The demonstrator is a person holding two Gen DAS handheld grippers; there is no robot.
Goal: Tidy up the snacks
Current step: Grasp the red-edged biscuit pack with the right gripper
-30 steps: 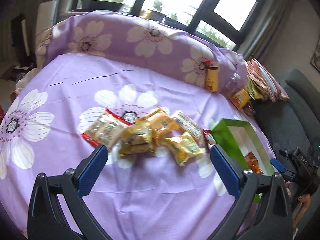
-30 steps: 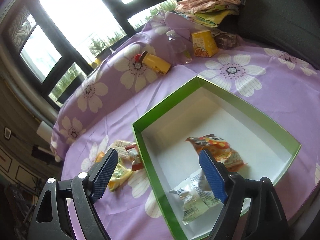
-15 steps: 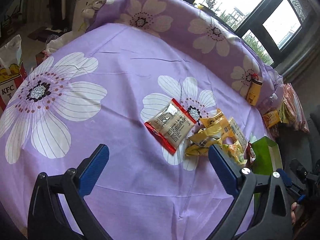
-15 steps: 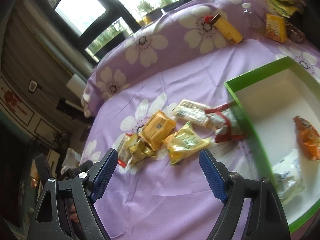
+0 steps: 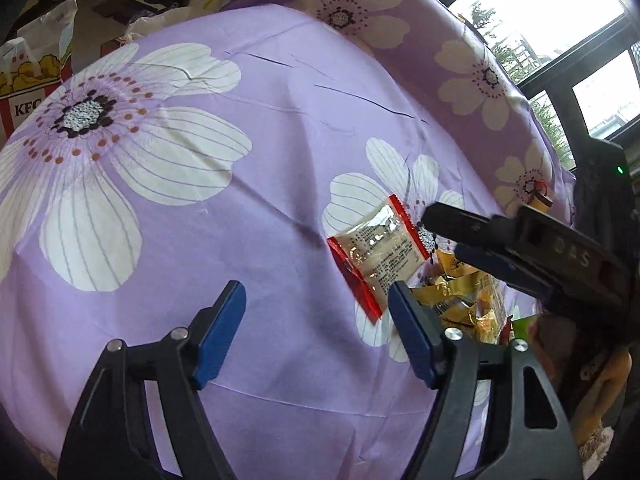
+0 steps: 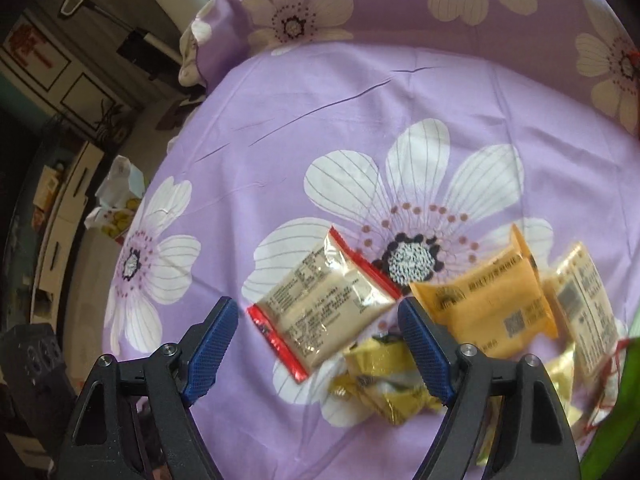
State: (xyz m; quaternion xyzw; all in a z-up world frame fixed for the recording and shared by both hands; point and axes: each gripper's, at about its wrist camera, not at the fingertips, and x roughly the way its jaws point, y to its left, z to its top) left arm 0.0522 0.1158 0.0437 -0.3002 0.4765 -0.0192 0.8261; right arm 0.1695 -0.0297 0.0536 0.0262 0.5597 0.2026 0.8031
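A red-edged beige snack packet (image 6: pixel 324 304) lies on the purple flowered cloth, at the left end of a pile of snacks. My right gripper (image 6: pixel 320 344) is open and empty, its fingers either side of that packet's near end, just above it. An orange packet (image 6: pixel 492 304), a cream packet (image 6: pixel 588 304) and crumpled gold packets (image 6: pixel 384 384) lie to its right. In the left wrist view the red-edged packet (image 5: pixel 380 252) lies ahead to the right. My left gripper (image 5: pixel 316 336) is open and empty over bare cloth. The right gripper's fingers (image 5: pixel 480 232) reach in from the right.
The green box edge (image 6: pixel 616 420) shows at the far right. A KFC paper bag (image 5: pixel 28 76) stands on the floor beyond the table's left edge. Windows and a cloth-covered backrest (image 5: pixel 400 32) lie behind. Shelves and clutter are at the left.
My right gripper has swung left from the green box to the snack pile and come down over the red-edged packet. My left gripper has turned left, away from the pile.
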